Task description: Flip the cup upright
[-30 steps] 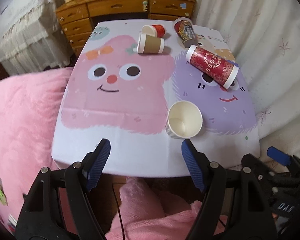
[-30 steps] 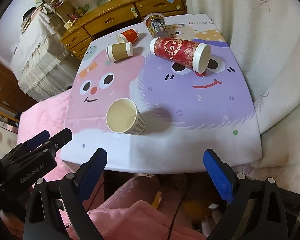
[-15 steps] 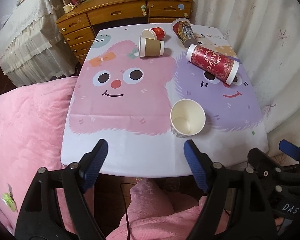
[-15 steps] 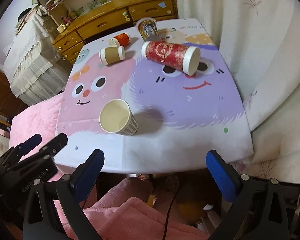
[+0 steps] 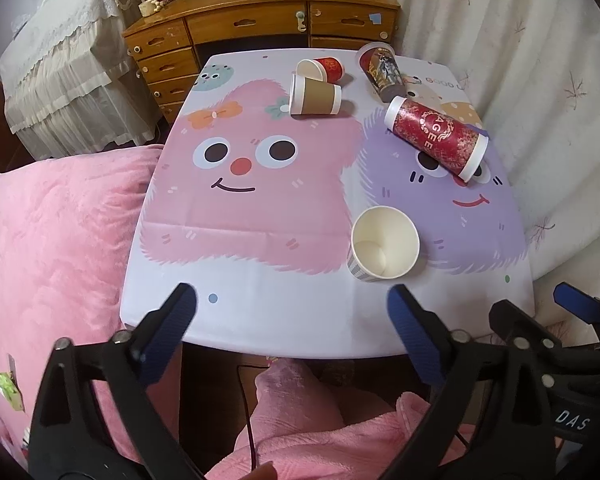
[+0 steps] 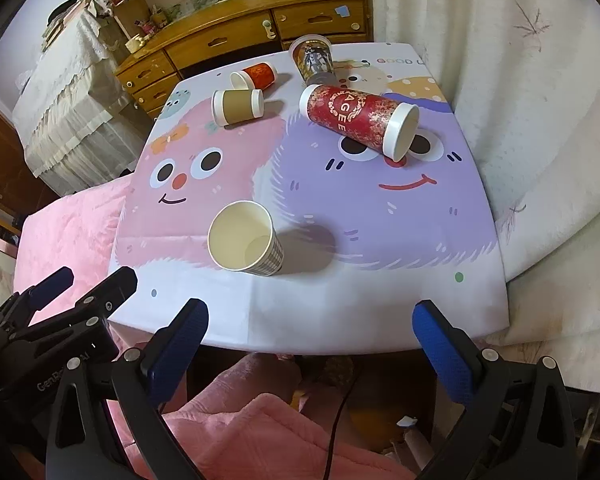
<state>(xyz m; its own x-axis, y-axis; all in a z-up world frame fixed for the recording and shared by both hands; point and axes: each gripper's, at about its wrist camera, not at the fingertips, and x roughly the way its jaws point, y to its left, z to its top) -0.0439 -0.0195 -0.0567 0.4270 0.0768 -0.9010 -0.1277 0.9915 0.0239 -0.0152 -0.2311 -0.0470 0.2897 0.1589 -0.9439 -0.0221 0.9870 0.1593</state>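
A checked paper cup (image 5: 383,244) (image 6: 246,238) stands upright near the table's front edge. A tall red cup (image 5: 436,138) (image 6: 360,120) lies on its side on the purple monster print. A brown cup (image 5: 315,95) (image 6: 238,107) and a small red cup (image 5: 321,70) (image 6: 256,76) lie on their sides at the back. A dark printed cup (image 5: 380,71) (image 6: 314,60) lies at the far edge. My left gripper (image 5: 292,332) and right gripper (image 6: 310,340) are both open and empty, held before the table's front edge.
The table (image 5: 260,312) carries a cloth with pink and purple monsters. A wooden dresser (image 5: 260,28) stands behind it. A pink blanket (image 5: 52,240) lies to the left, a white curtain (image 6: 520,80) hangs to the right. Pink cloth (image 6: 260,432) lies below the grippers.
Both grippers have drawn back and risen a little from the table, so more of it shows. The cups have not moved.
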